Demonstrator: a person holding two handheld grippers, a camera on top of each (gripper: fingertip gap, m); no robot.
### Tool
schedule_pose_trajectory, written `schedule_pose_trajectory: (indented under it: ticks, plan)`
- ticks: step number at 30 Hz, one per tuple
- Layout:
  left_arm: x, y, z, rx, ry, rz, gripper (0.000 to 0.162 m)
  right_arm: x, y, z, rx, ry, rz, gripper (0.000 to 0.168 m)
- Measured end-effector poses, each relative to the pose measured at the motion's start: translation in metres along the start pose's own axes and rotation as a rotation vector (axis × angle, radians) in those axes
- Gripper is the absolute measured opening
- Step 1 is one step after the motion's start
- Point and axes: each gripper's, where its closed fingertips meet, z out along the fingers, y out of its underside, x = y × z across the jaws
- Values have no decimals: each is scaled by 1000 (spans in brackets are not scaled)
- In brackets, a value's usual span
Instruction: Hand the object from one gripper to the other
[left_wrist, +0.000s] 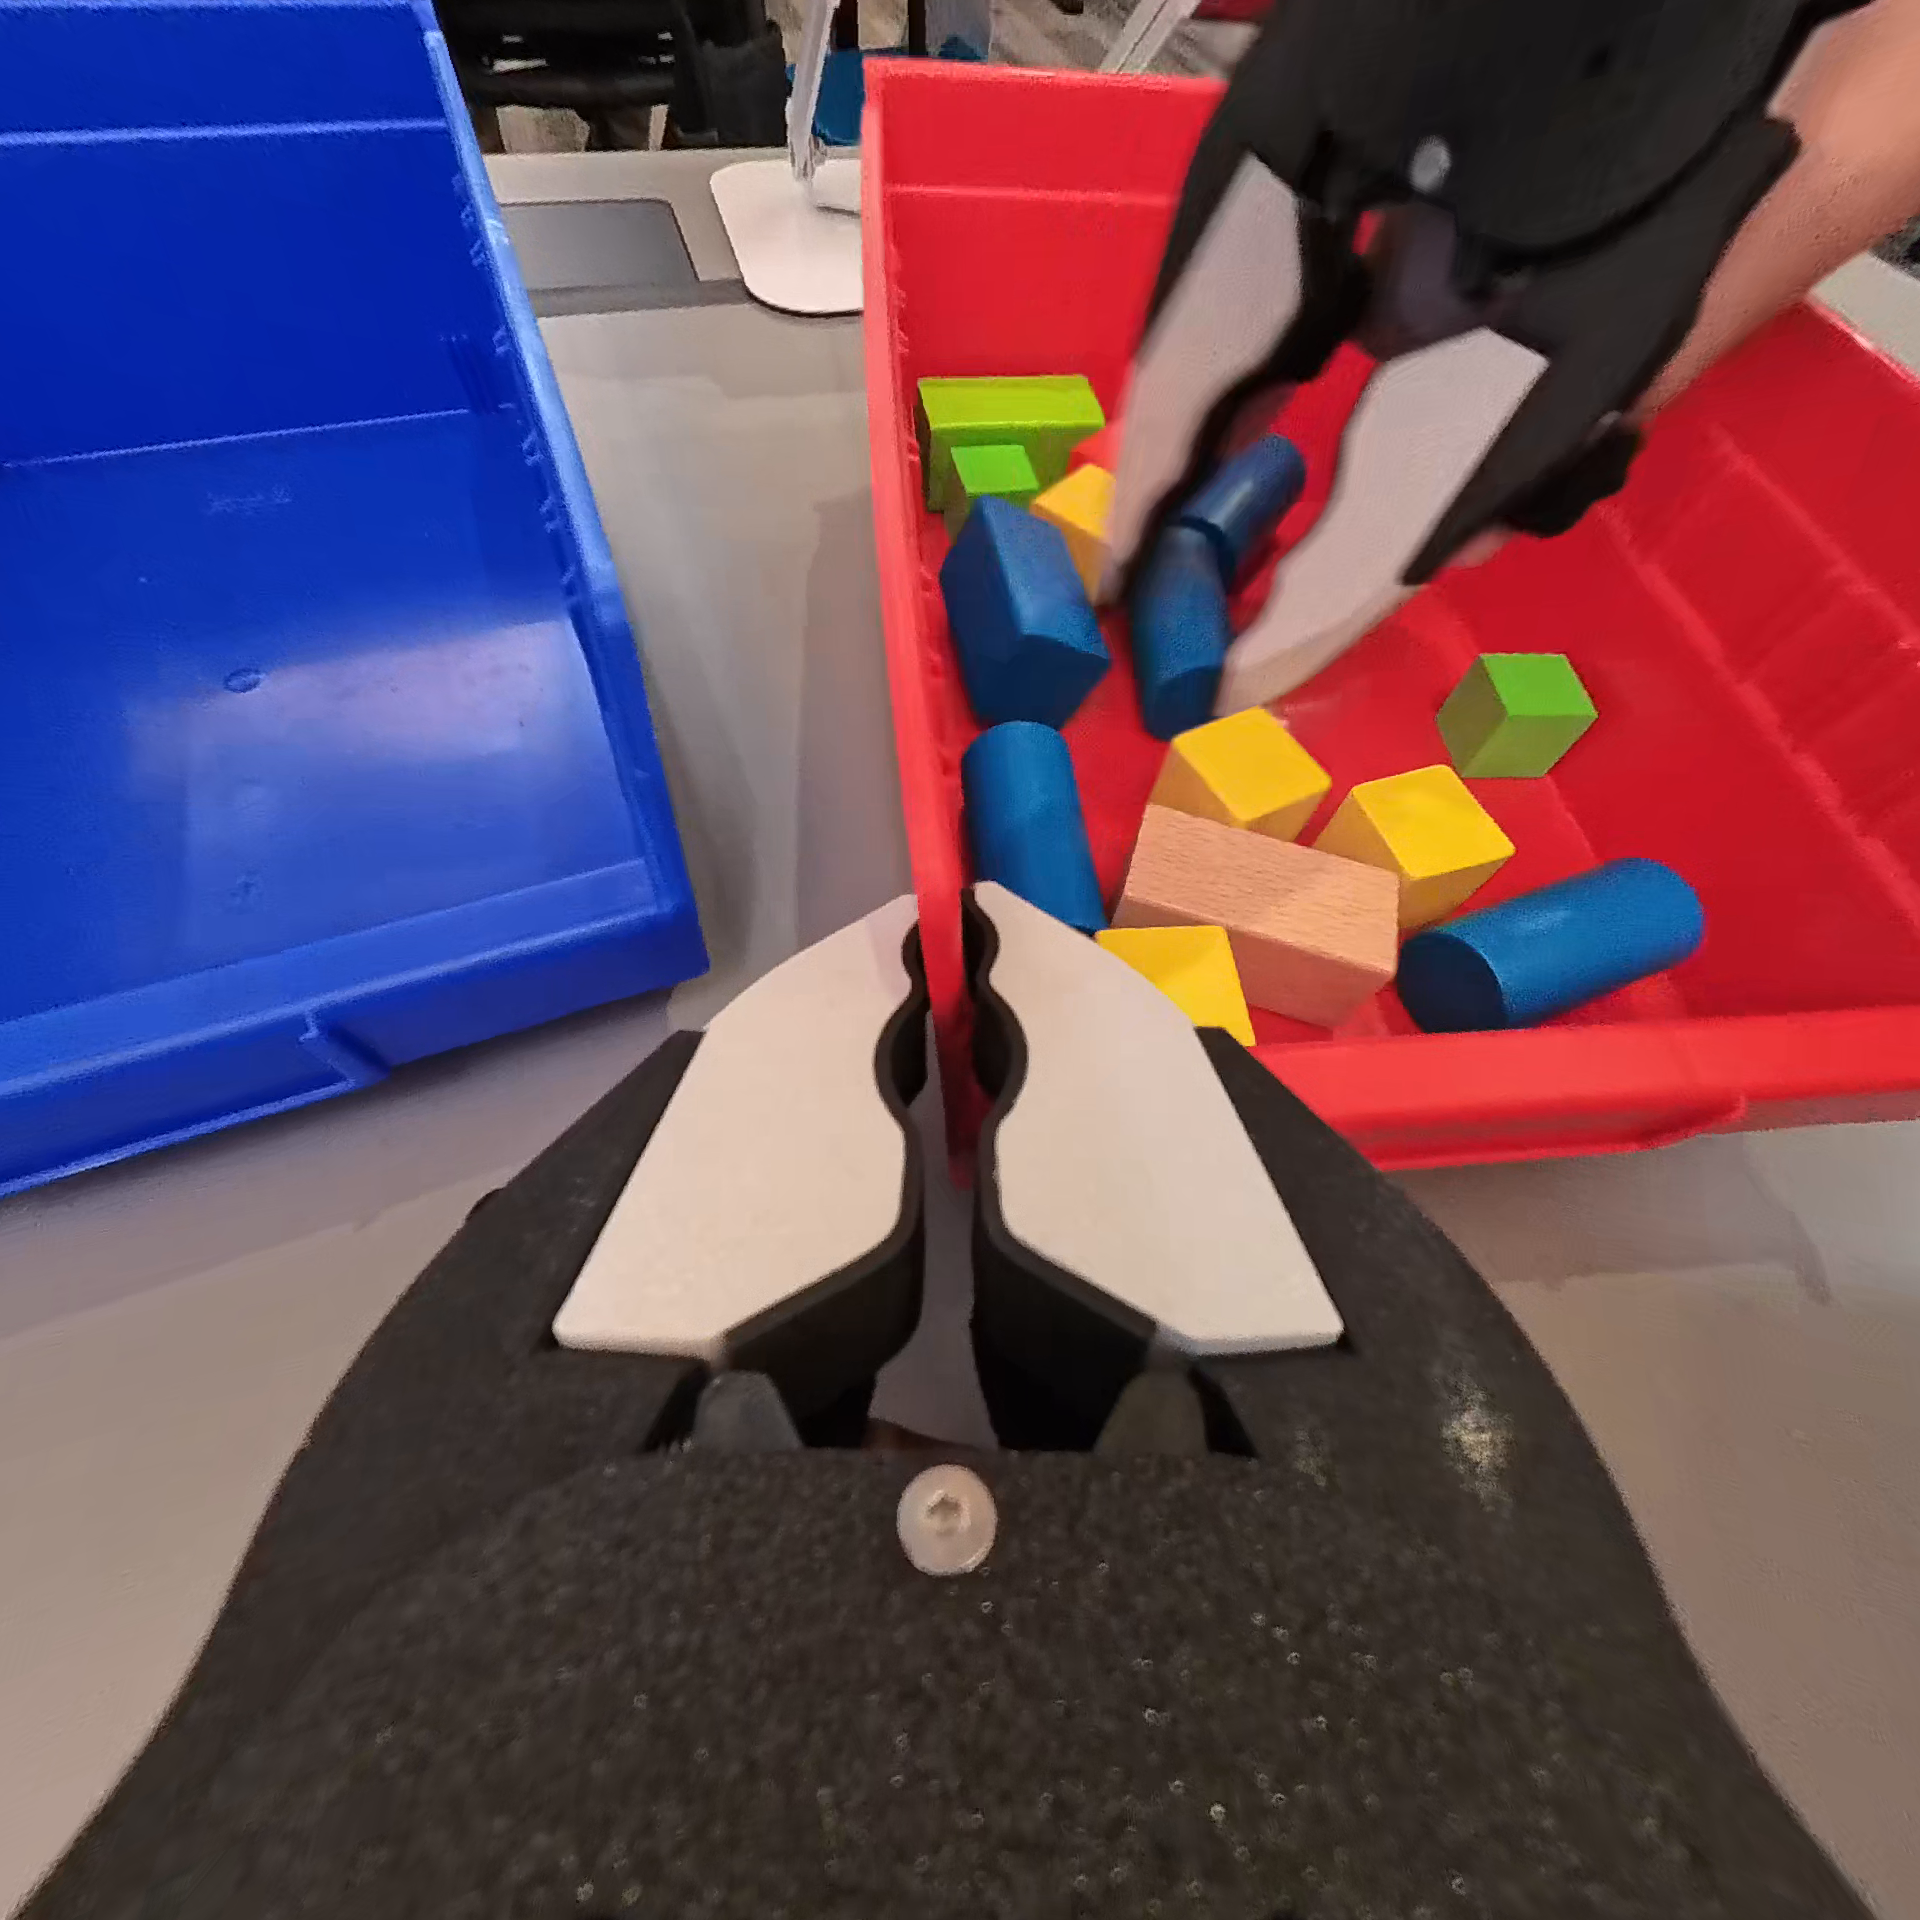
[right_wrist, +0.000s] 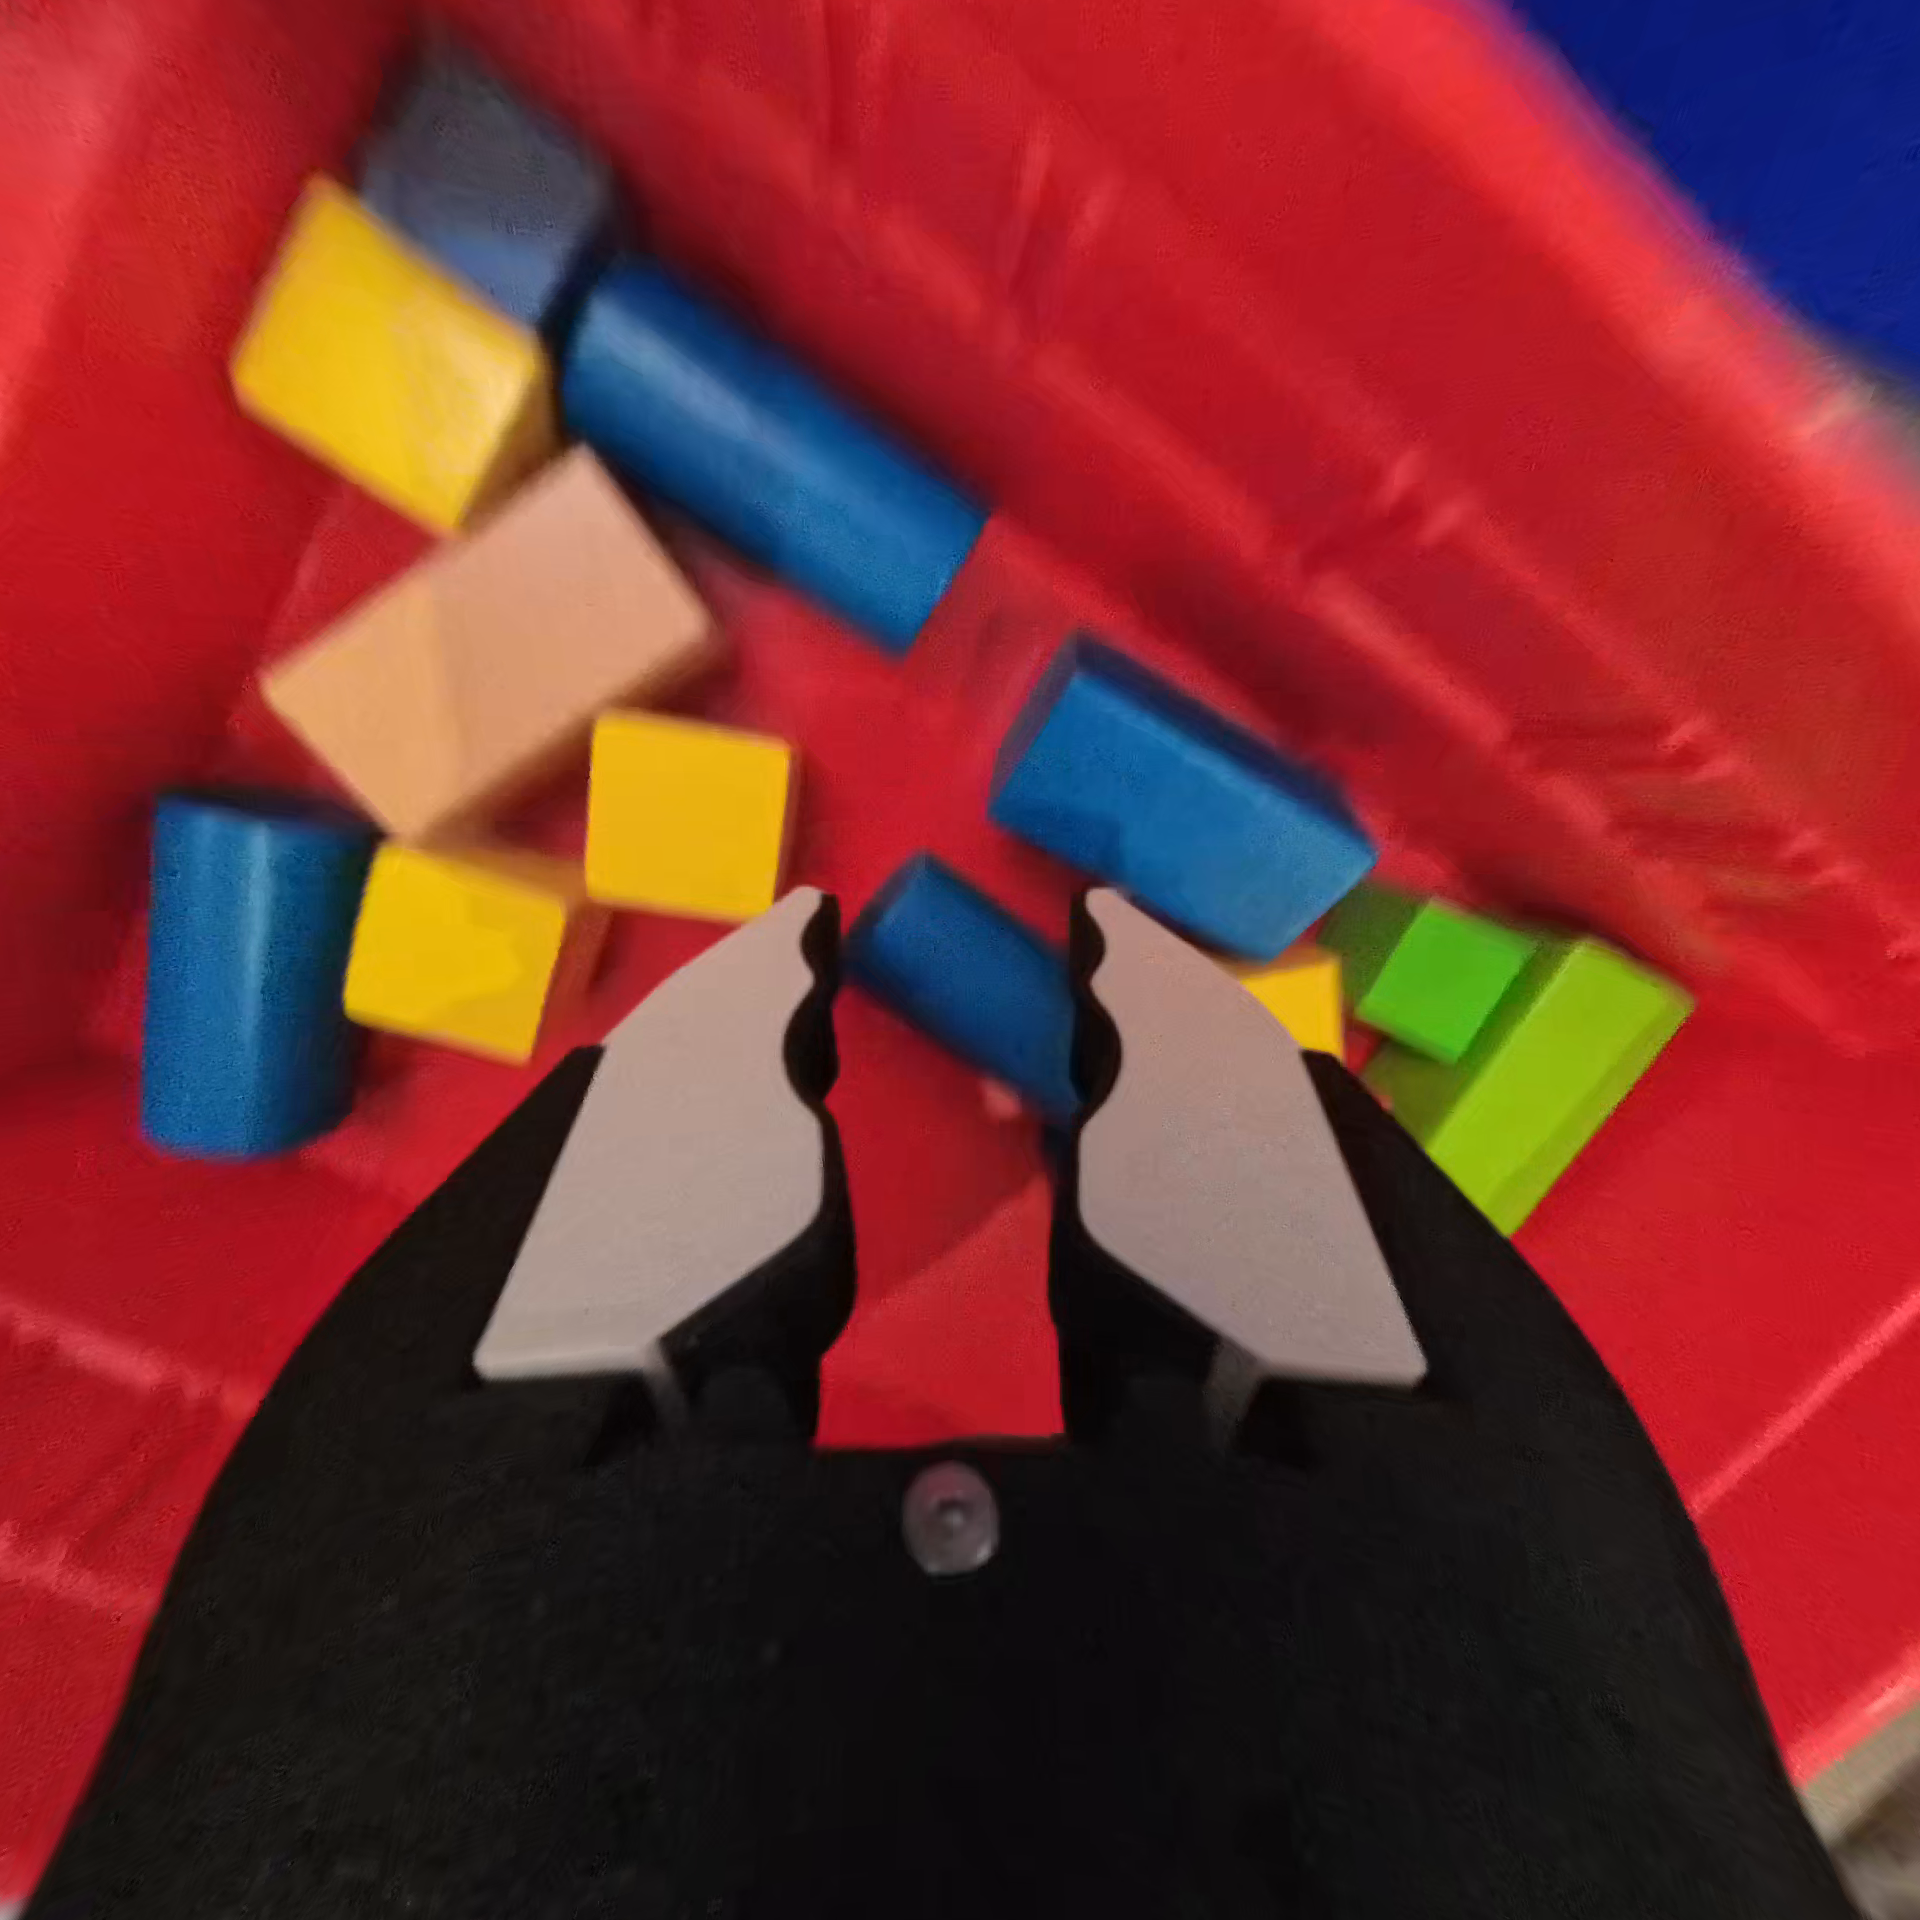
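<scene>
A red bin (left_wrist: 1558, 1081) holds several wooden blocks. My right gripper (left_wrist: 1179, 644) reaches down into it, held by a hand, with its fingers open on either side of a small blue cylinder (left_wrist: 1176, 634). In the right wrist view the right gripper (right_wrist: 954, 914) is open. The blue cylinder (right_wrist: 961, 987) lies slantwise between its fingertips and touches the right finger. My left gripper (left_wrist: 945, 899) is at the bin's near left corner. Its fingers are closed to a narrow slit with the bin's left wall in it.
An empty blue bin (left_wrist: 312, 727) stands left of the red one on the grey table (left_wrist: 748, 623). Around the cylinder lie yellow cubes (left_wrist: 1242, 771), a plain wooden block (left_wrist: 1262, 909), other blue blocks (left_wrist: 1023, 613) and green blocks (left_wrist: 1003, 416). A white stand base (left_wrist: 790, 239) is behind.
</scene>
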Motion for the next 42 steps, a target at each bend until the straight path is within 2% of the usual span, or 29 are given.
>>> schedule_pose_trajectory:
  ticks: [1, 3, 5, 7, 9, 10, 12, 13, 14, 16, 17, 18, 20, 21, 22, 24, 26, 28, 29, 32, 34, 35, 36, 37, 39, 40, 41, 42]
  plan:
    - [0, 0, 0, 3, 1, 2, 3, -7, 30, 0, -149, -35, 22, 52]
    - [1, 0, 0, -2, 4, 11, 3, -21, 90, -16, -478, -103, 44, 45]
    - [1, 0, 1, 0, 15, 7, 2, -19, 83, -35, -426, -85, 88, 39]
    - [1, -1, 1, -1, 23, -9, 3, -8, 46, -44, -251, -15, 92, 40]
    - [2, -1, 1, 1, 21, -11, 3, 11, -5, -36, 8, 82, 113, 53]
    - [2, -1, 2, 1, 23, -10, 3, 19, -23, -27, 98, 103, 143, 52]
    - [3, -2, 3, 5, 34, -19, 3, 43, -36, -4, 139, 180, 234, 55]
    - [2, -2, 3, 7, 32, -24, 3, 43, -40, 3, 165, 125, 281, 33]
    - [1, -2, 3, 11, 25, -16, 3, 47, -40, 5, 202, 95, 337, 29]
    - [1, -1, 3, 9, 13, -5, 3, 52, -29, 4, 228, 61, 386, 47]
    - [1, -1, 3, 10, 8, -5, 3, 51, -17, 1, 194, 30, 390, 47]
    - [1, -1, 2, 11, 4, -4, 3, 50, 4, -3, 100, 12, 422, 49]
    - [1, -1, 2, 13, -1, 2, 3, 40, 73, -12, -282, 19, 382, 62]
    - [1, -1, 2, 12, 0, 3, 3, 34, 94, -23, -401, 12, 367, 63]
    - [1, -2, 2, 14, 7, 1, 3, 35, 96, -31, -397, 37, 354, 62]
    - [1, -2, 3, 14, 15, -5, 3, 51, 72, -42, -247, 135, 319, 57]
    - [1, -2, 3, 12, 9, 1, 3, 79, 54, -45, -166, 298, 283, 59]
    - [1, -2, 3, 11, 11, 2, 3, 98, 36, -34, -58, 368, 322, 66]
    - [1, -2, 3, 12, 15, -1, 3, 104, 28, -25, 3, 361, 361, 72]
    - [2, -3, 4, 15, 20, -7, 3, 107, 26, 5, 27, 299, 472, 72]
    - [2, -2, 4, 12, 8, -10, 3, 98, 23, 7, 54, 258, 457, 80]
    - [1, -2, 4, 8, -3, -7, 3, 85, 23, 4, 24, 194, 434, 80]
    - [1, -2, 4, 7, -14, -2, 2, 62, 21, -2, -2, 79, 396, 65]
    - [1, -2, 3, 8, -21, 4, 2, 29, 20, -8, -32, -99, 404, 70]
    - [2, -2, 4, 10, -15, 3, 2, -12, 50, -33, -249, -281, 382, 79]
    - [2, -2, 4, 13, -7, 2, 2, -17, 57, -44, -272, -293, 376, 69]
    - [2, -2, 4, 13, -1, 1, 2, -14, 56, -51, -243, -258, 392, 74]
    - [2, -2, 4, 12, -1, 1, 3, -12, 53, -59, -215, -235, 407, 69]
